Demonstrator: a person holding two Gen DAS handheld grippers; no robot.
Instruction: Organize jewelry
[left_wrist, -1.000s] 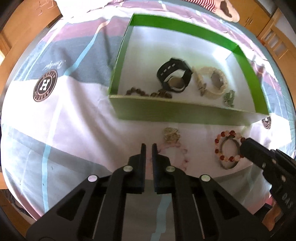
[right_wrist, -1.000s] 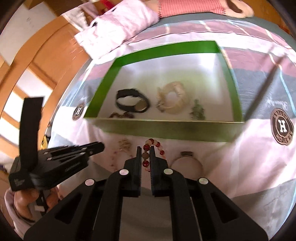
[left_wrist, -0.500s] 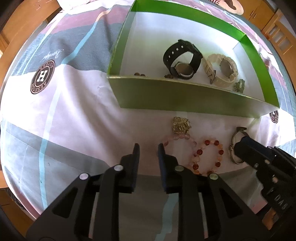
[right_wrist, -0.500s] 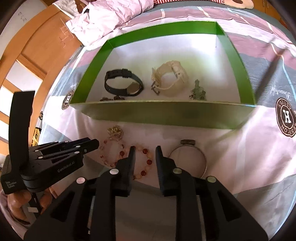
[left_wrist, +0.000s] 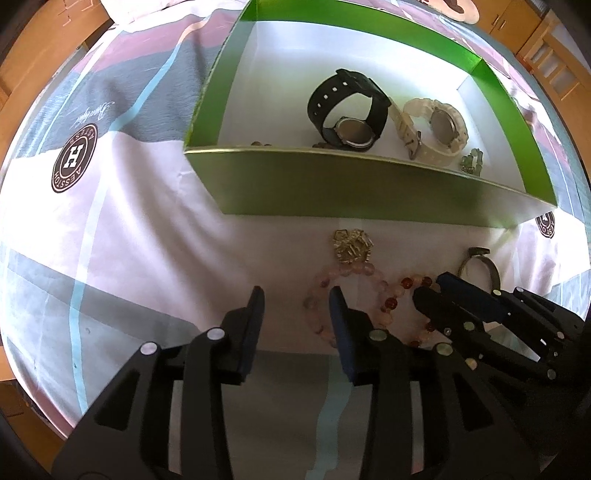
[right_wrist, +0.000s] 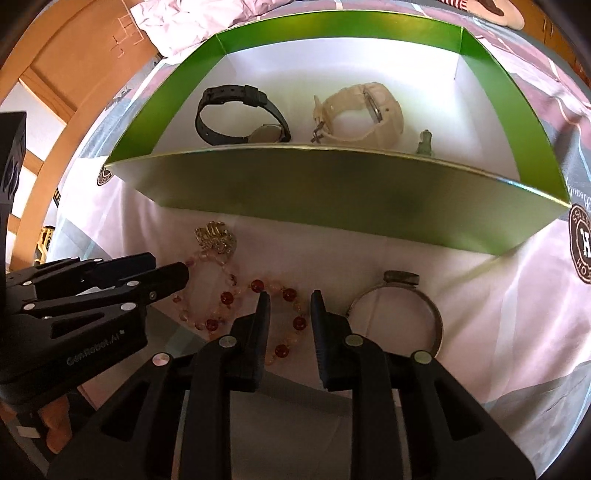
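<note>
- Left gripper (left_wrist: 295, 295): jaws have just been opening, parted over the pink bracelet (left_wrist: 345, 273), gripping nothing.
- Right gripper (right_wrist: 288, 299): jaws slightly parted, straddling the red bracelet (right_wrist: 255, 286), not pinching it.
- Both bracelets lie just before the green box (right_wrist: 332, 192).
- Likely light, floppy, bead-slippery; pinch one strand.

place: home bedroom | evidence: patterned bedsheet (left_wrist: 155, 229), crumpled bedding (right_wrist: 207, 22), wooden cabinets (left_wrist: 554, 62)

The scene is lit brightly by daylight. Strong glare is seen on the white floor of the green box (left_wrist: 280, 92), and its near wall (right_wrist: 332, 188) is shaded. Straight edges are bent by fisheye distortion, and the corners are darkened. Little blur is noticed.
</note>
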